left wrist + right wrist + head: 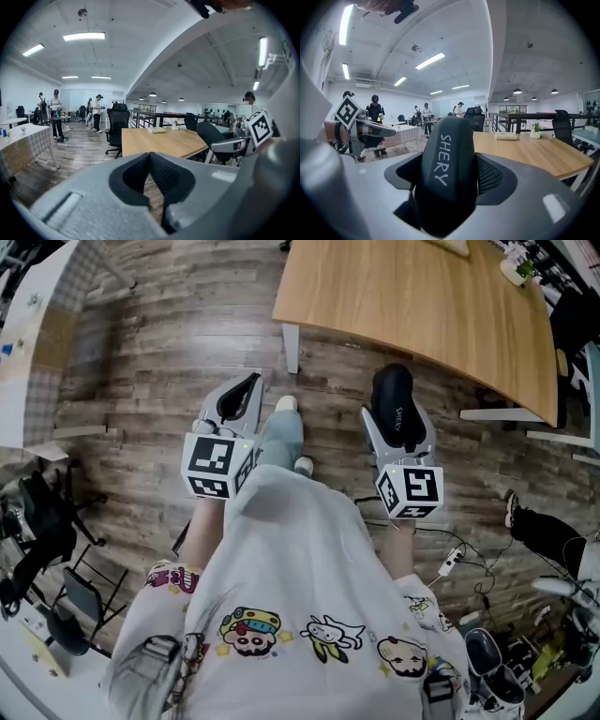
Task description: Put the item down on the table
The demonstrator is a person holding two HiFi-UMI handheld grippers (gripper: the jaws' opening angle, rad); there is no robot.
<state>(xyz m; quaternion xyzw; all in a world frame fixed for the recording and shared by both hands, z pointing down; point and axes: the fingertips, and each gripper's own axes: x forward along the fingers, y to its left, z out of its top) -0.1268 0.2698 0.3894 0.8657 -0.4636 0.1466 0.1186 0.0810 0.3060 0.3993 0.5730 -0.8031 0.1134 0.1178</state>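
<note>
My right gripper [398, 420] is clamped on a smooth black oblong case [448, 176], white "SHERY" lettering, held over the floor near the table [422, 306]. My left gripper [240, 399]: jaws together, empty.

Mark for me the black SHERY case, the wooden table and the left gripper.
black SHERY case [447, 176]: right gripper view, middle of its lettered face.
wooden table [422, 306]: head view, bare middle of its top.
left gripper [150, 156]: left gripper view, where its closed jaw tips meet.
</note>
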